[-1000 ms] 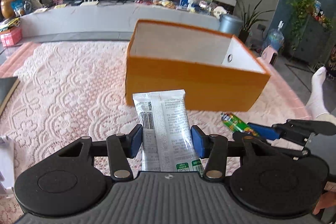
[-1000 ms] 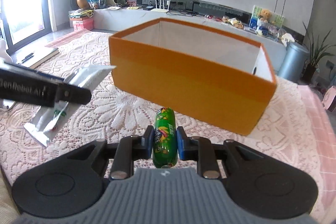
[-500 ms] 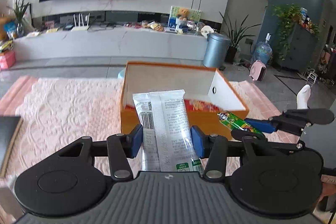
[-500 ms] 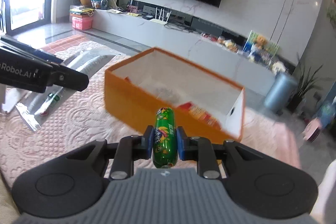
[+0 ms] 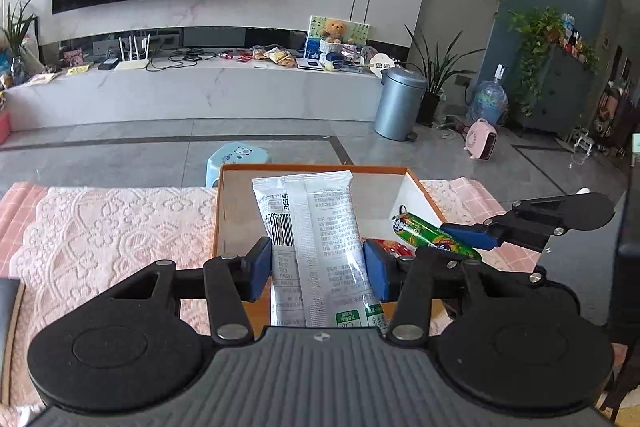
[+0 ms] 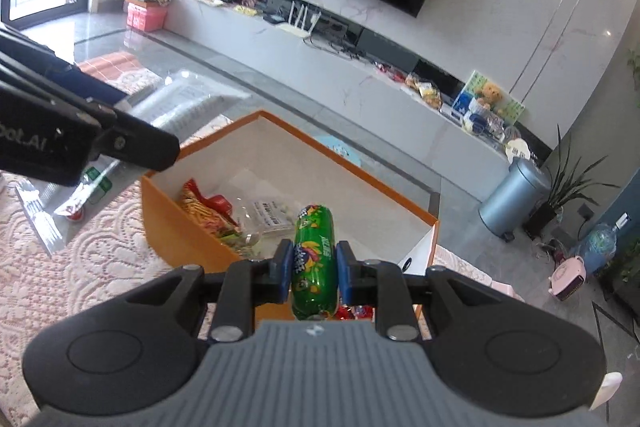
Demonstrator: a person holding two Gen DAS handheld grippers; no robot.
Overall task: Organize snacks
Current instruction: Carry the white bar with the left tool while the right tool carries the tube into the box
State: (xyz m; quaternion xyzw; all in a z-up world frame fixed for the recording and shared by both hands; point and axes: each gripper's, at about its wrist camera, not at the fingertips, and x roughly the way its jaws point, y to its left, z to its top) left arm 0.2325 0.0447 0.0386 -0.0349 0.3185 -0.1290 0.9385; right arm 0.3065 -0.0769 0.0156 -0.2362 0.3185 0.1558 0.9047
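My left gripper is shut on a white foil snack packet, held above the near wall of the orange box. My right gripper is shut on a green sausage-shaped snack over the same orange box. Inside the box lie a red and yellow snack bag and a clear packet. In the left wrist view the right gripper comes in from the right with the green snack. The left gripper's arm and its packet show at the left of the right wrist view.
The box sits on a table with a pink lace cloth. A small blue stool stands just beyond the table. Farther off are a grey bin, a pink heater and a long white TV bench.
Both grippers have risen and moved toward the box with their snacks. The box's inside with its snacks has come into view below them.
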